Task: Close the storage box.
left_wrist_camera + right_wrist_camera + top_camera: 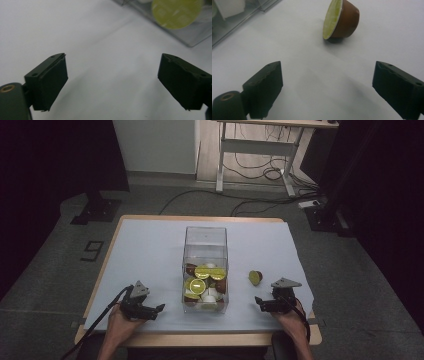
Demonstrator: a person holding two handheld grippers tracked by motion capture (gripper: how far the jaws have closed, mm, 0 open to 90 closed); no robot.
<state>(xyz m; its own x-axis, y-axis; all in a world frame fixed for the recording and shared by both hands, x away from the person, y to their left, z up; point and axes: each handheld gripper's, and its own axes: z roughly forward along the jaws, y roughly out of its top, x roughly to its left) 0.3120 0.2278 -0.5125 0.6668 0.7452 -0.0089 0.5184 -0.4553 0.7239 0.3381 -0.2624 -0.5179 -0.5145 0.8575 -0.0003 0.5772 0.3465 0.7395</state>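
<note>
A clear plastic box (205, 267) stands in the middle of the white table cover, part filled with several brown and white coffee capsules with yellow-green lids. One brown capsule (255, 277) lies on its side to the right of the box, lid facing left (340, 21). My left gripper (159, 309) rests near the front edge, left of the box, jaws open over bare cover (113, 82); a corner of the box (175, 22) lies ahead. My right gripper (258, 303) sits at the front right, jaws open and empty (327, 87), short of the loose capsule.
The white cover (150, 255) spreads over a wooden table (200, 339) with open space left and behind the box. Beyond the table stand a desk frame (255, 150), floor cables (260, 202) and a dark stand base (97, 210).
</note>
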